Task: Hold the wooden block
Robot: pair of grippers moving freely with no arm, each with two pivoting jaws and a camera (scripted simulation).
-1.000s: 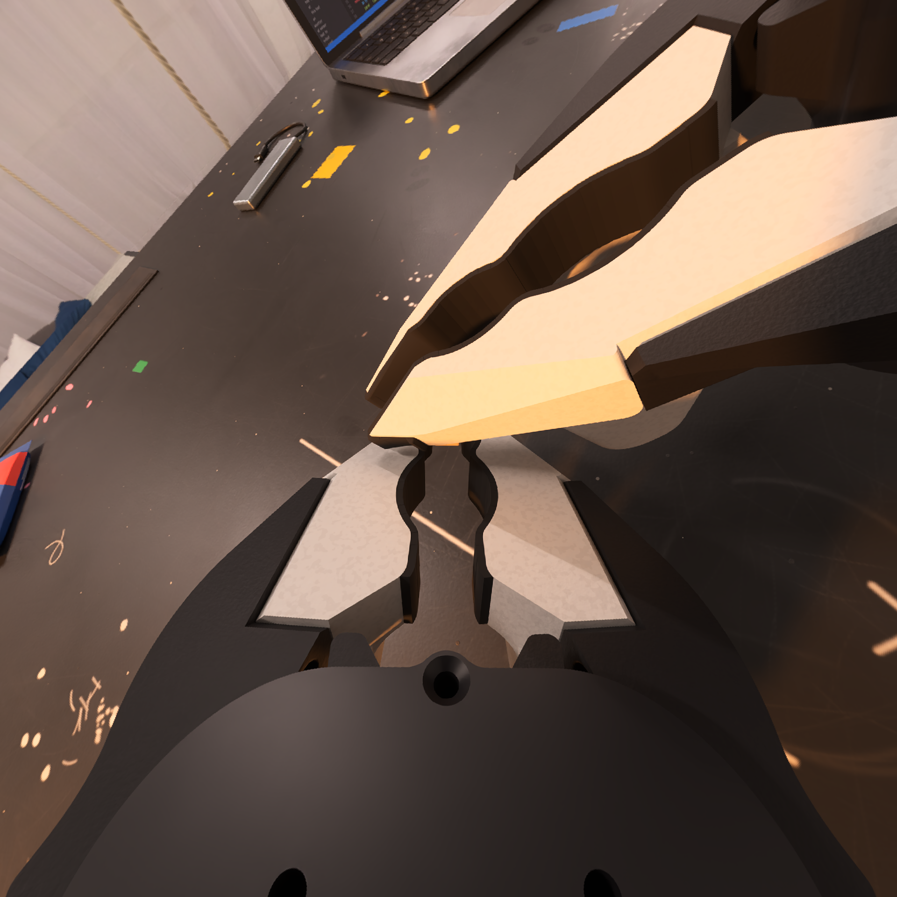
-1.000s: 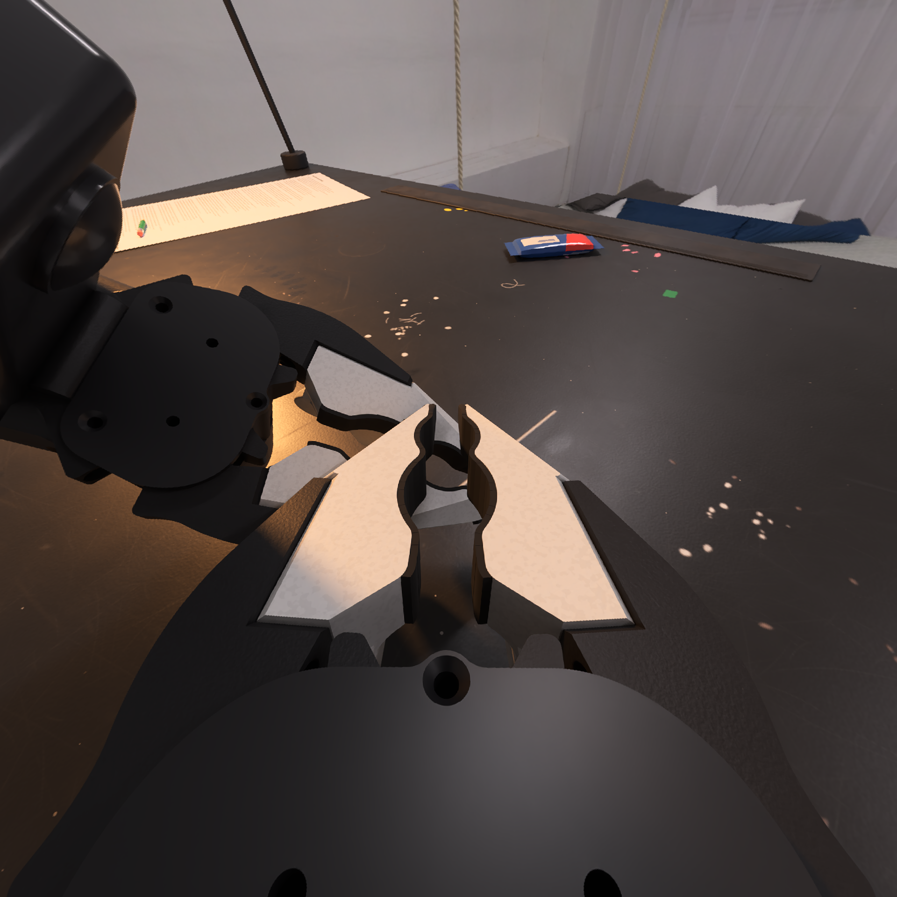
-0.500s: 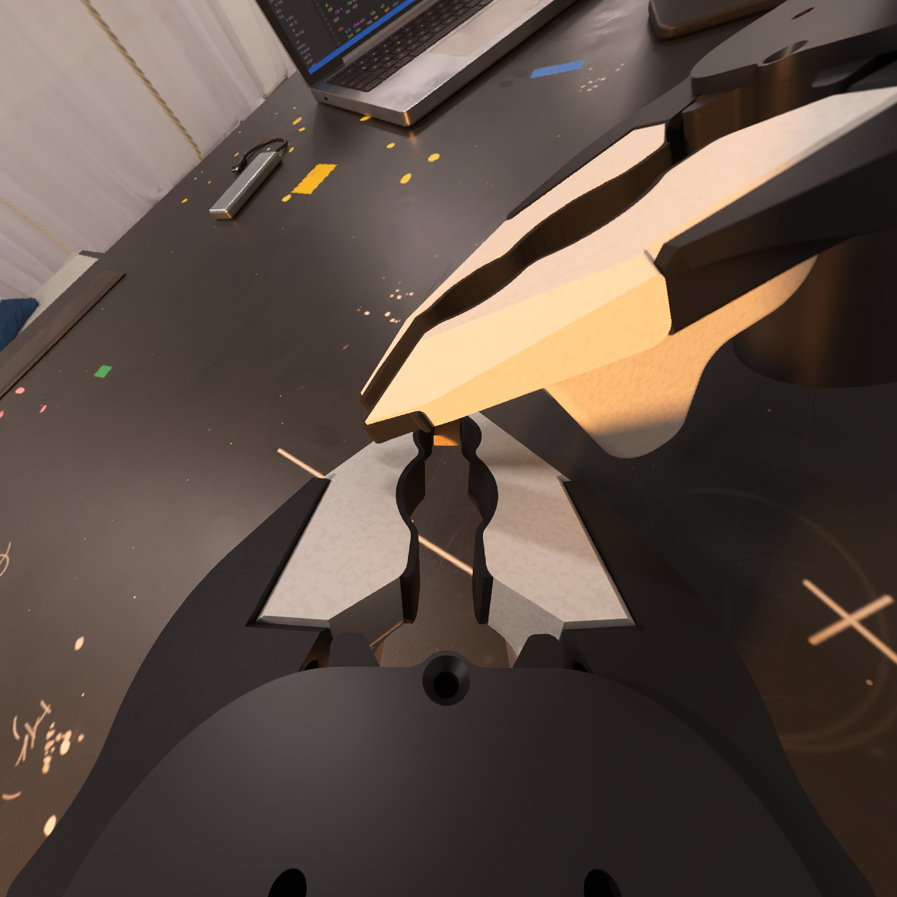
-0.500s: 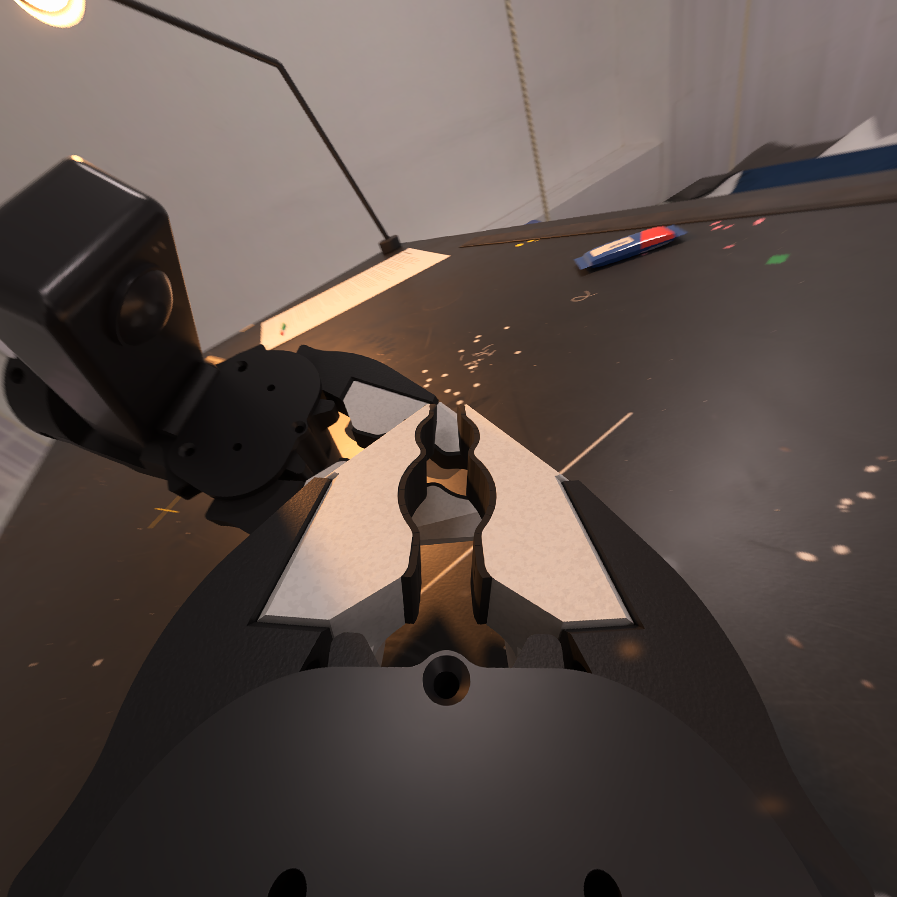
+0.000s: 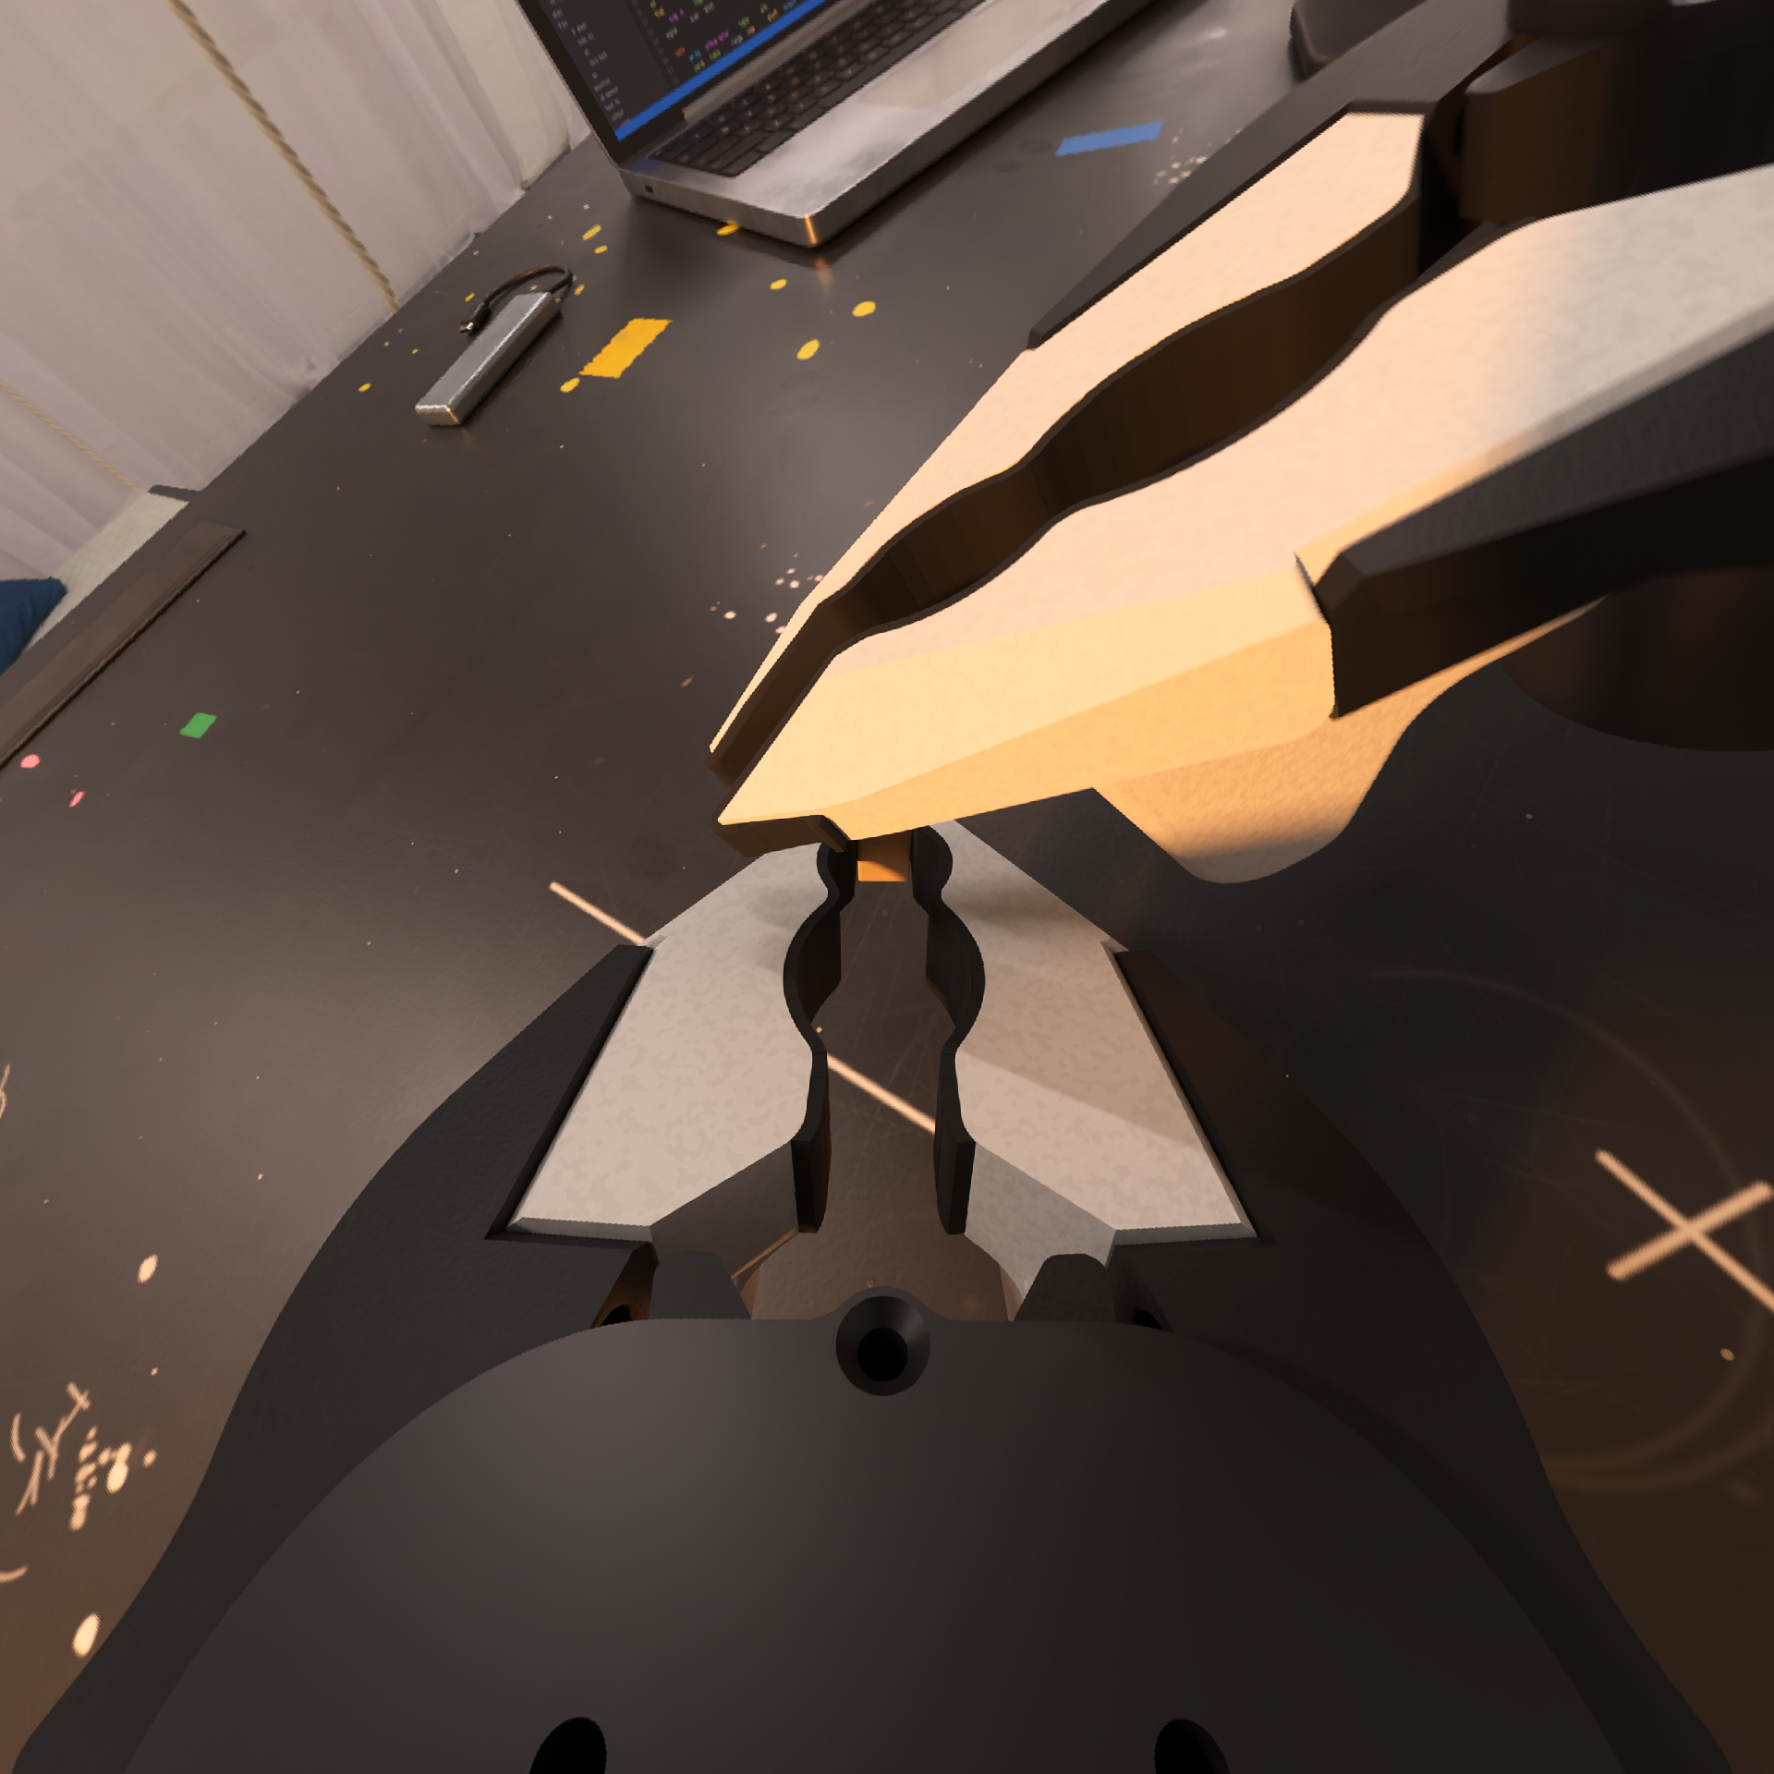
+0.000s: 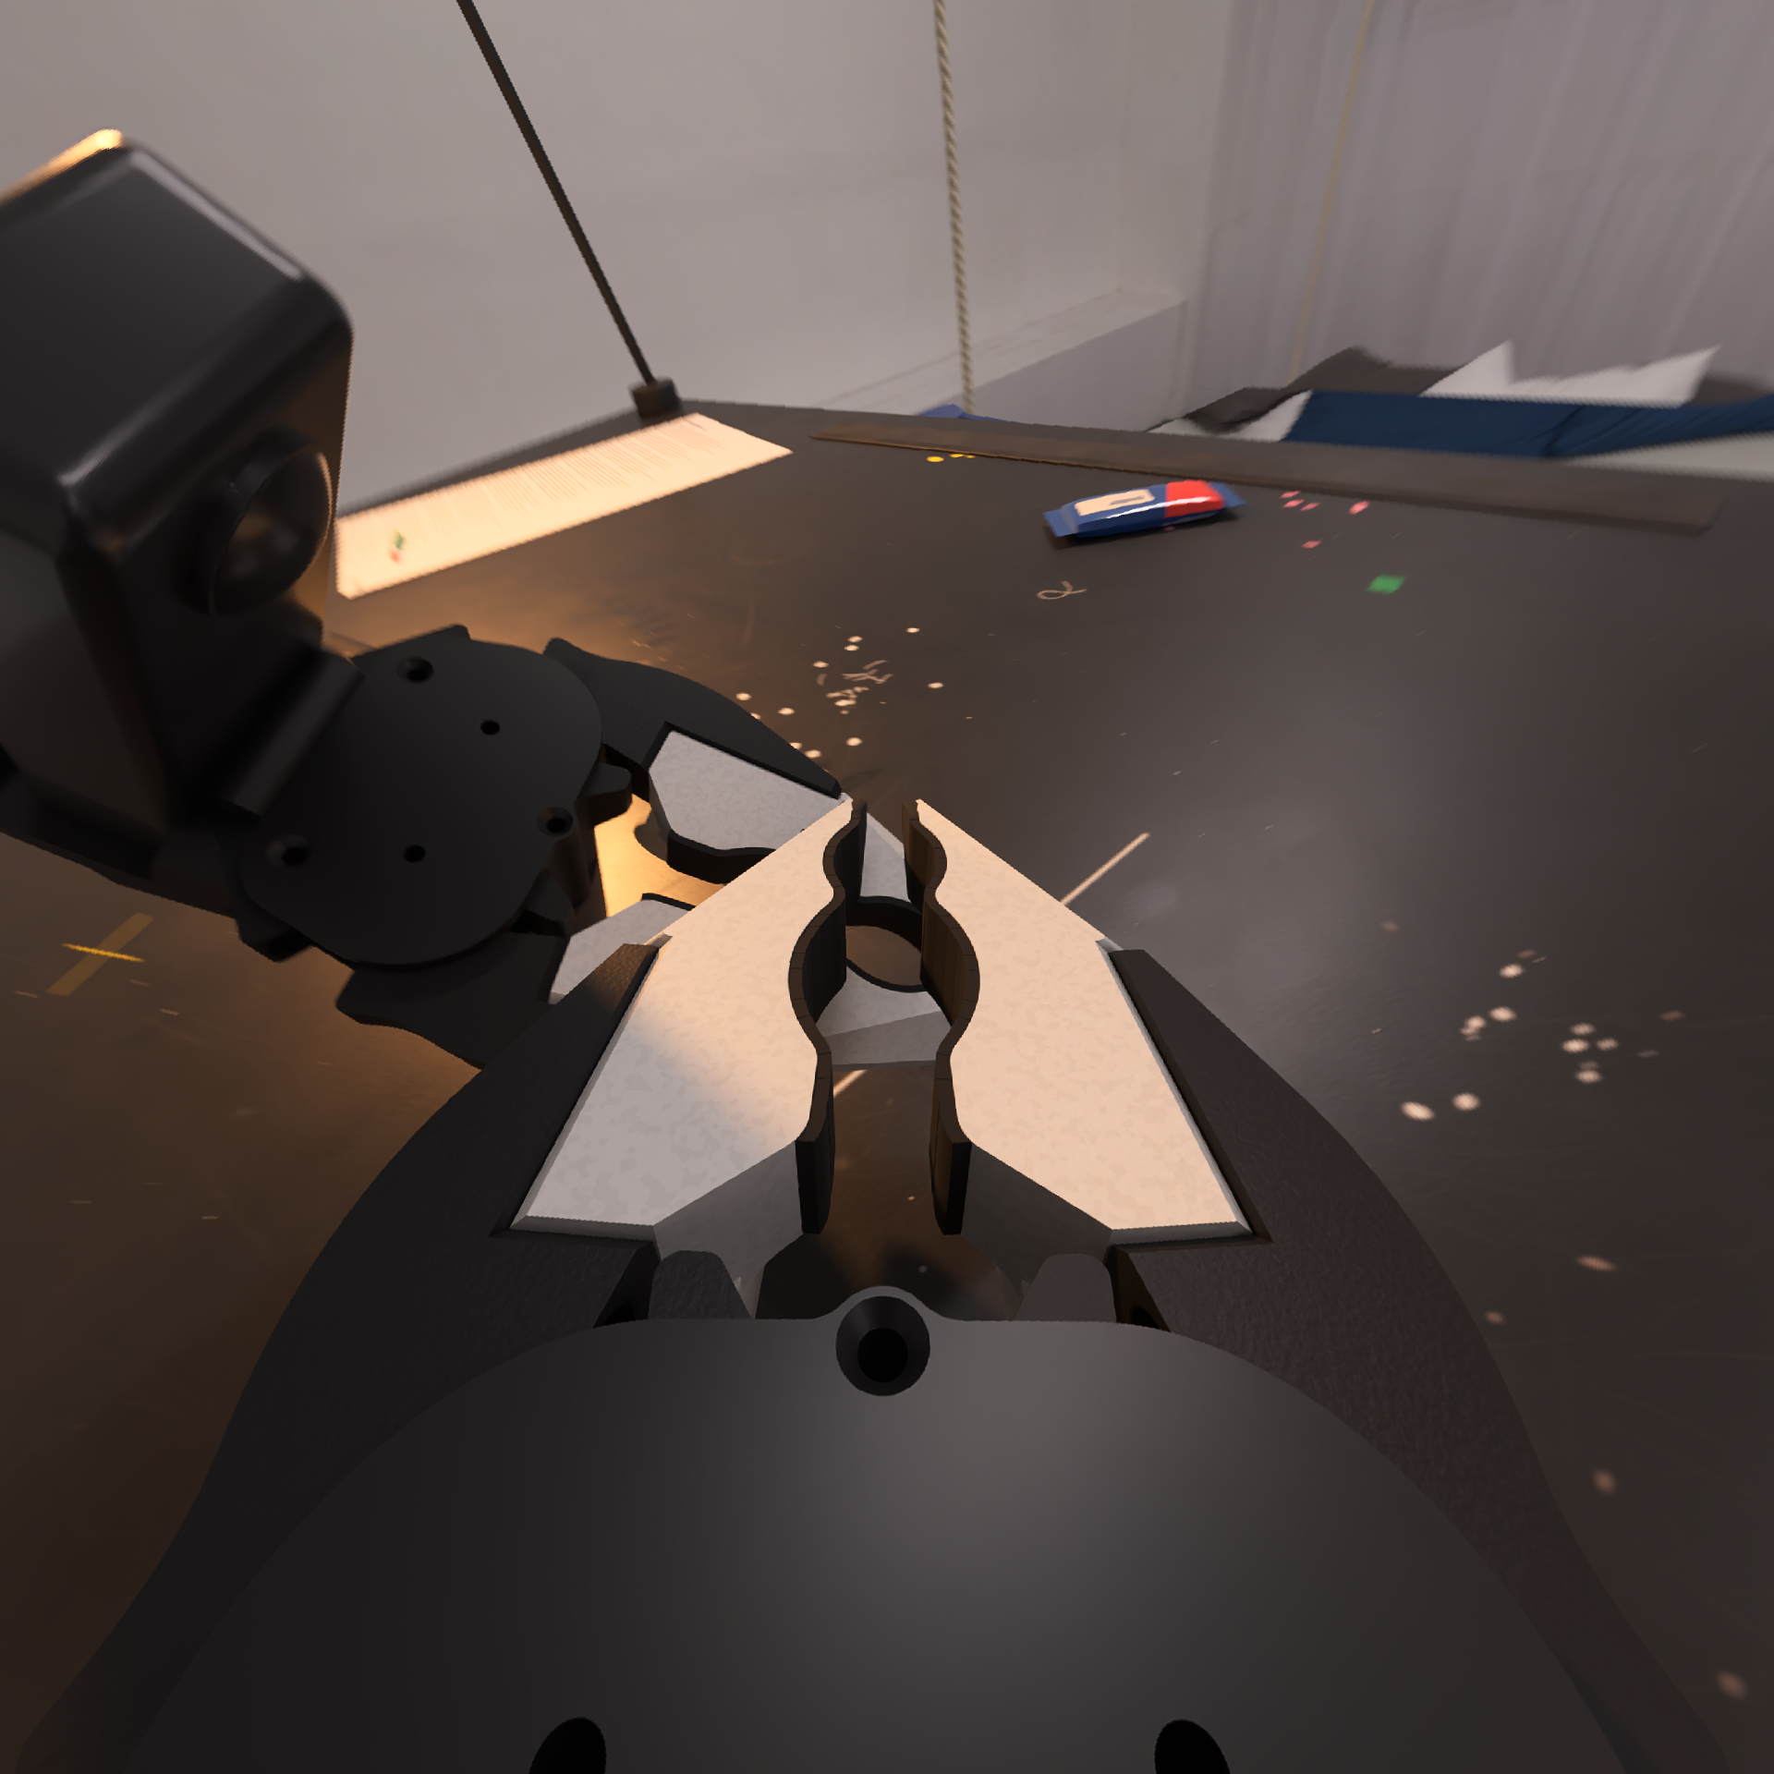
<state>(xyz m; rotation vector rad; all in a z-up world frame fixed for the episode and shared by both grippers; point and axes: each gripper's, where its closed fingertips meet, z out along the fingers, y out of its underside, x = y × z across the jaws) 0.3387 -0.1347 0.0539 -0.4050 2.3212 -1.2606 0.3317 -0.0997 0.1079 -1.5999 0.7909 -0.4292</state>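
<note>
A small wooden block shows as an orange-lit sliver between the tips of my left gripper, which is shut on it just above the dark table. My right gripper reaches in from the upper right, its tips lying over the block and hiding most of it. In the right wrist view my right gripper has its jaws a narrow slit apart. Only the left gripper's grey finger shows through the slit, and no wood. The left gripper's black body sits close on the left.
A laptop and a grey USB hub lie at the far side. A blue and red wrapped bar, a printed sheet, a thin lamp rod and a dark strip are beyond the grippers.
The right gripper has rolled, so both its fingers show side by side again, and its view has dropped from the lamp to the table. Both grippers stay tip to tip.
</note>
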